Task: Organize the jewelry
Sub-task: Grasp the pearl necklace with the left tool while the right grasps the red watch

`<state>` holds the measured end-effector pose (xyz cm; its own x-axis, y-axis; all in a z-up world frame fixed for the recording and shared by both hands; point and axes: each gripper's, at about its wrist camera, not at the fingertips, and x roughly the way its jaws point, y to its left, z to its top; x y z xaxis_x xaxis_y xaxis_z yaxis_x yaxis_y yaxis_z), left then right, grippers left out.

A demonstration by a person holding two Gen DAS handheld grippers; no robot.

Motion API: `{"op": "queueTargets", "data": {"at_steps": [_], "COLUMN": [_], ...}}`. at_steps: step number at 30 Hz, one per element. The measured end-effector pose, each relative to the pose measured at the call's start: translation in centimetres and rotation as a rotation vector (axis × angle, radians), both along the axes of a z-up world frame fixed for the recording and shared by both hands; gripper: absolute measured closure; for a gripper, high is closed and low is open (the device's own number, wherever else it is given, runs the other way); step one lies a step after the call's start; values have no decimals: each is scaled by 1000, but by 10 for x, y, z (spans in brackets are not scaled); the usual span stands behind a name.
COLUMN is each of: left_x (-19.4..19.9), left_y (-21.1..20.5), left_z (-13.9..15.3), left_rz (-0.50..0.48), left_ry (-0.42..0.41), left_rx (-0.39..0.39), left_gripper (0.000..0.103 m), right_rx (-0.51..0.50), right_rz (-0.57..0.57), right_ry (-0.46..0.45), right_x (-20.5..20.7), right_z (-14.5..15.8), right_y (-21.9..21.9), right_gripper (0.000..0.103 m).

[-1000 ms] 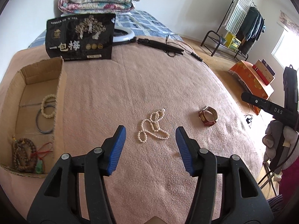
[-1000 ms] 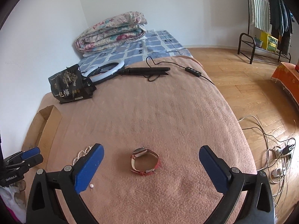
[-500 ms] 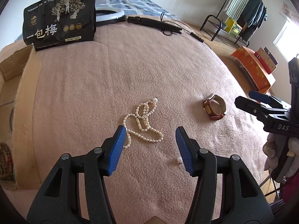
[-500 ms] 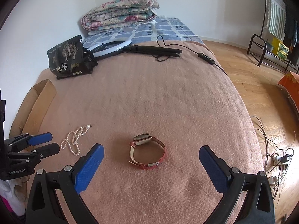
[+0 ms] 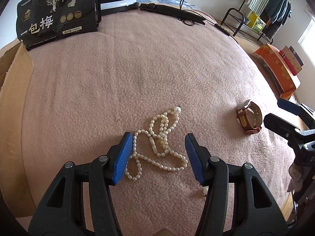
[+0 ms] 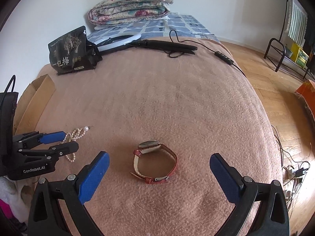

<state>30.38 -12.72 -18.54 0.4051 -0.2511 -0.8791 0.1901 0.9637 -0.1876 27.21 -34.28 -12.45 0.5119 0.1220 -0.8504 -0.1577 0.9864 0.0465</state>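
The left gripper point(image 5: 157, 155) hangs released low in its frame, blue pads apart with the pearl necklace point(image 5: 157, 143) lying between them on the pink blanket point(image 5: 137, 68), not yet pinched. The right gripper point(image 6: 159, 175) is released too, spread wide around the watch point(image 6: 154, 162), which sits at lower centre of its view with the strap looped and the face tipped up.

The necklace looks light, limp and slippery — a loose tangle of small beads that will sag and trail once lifted, so the bunched middle where strands cross seems the safest place to pinch, rather than a single strand. A stray pearl point(image 5: 204, 190) lies just beside the right pad and could be missed. The watch should be stiffer; closing across the strap looks better than on the smooth case.

Further out, a cardboard box point(image 5: 13, 90) fills the left edge — probably where things go. At upper left stands a black snack bag point(image 5: 57, 13), with a ring light point(image 5: 118, 2) behind; nothing blocks the way.
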Motion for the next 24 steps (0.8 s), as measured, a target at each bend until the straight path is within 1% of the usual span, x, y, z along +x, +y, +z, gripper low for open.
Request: {"op": "queueTargets", "data": {"at_steps": [5,8,10,12,13,15,18,21,24], "left_x": [1,1,1,1,1,0,-1,-2,-2], "left_y": [-3,-2,1,3,4,6,7,8,9], "left_z": [-3,-4,-4,-4,-5,-5,-5,-4,-3], "left_rz": [-12,-7,-4,-1,-2,-4,-7,-10,-8], "left_ry": [-8,-15,-16,-17,-19,-22,-19,-21,-18], "left_rx": [27,53,55,59,62,66,58,53,39], "left_gripper": [47,60,66,74,77,87,94,96,97], "right_rx": [-25,-27,-32,-31,-33,-39,-46,-56,-68], "right_rz": [28,36,34,32,31,31,36,39,43], "right_ry": [37,57,65,69,70,73,78,83,94], "right_x": [2,3,4,6,7,8,9,10,12], "right_z": [-14,-20,-22,-24,-25,-26,-29,-32,-35], "right_y": [5,6,6,6,7,9,11,13,13], "right_gripper": [0,0,0,0,0,0,0,2,9]}}
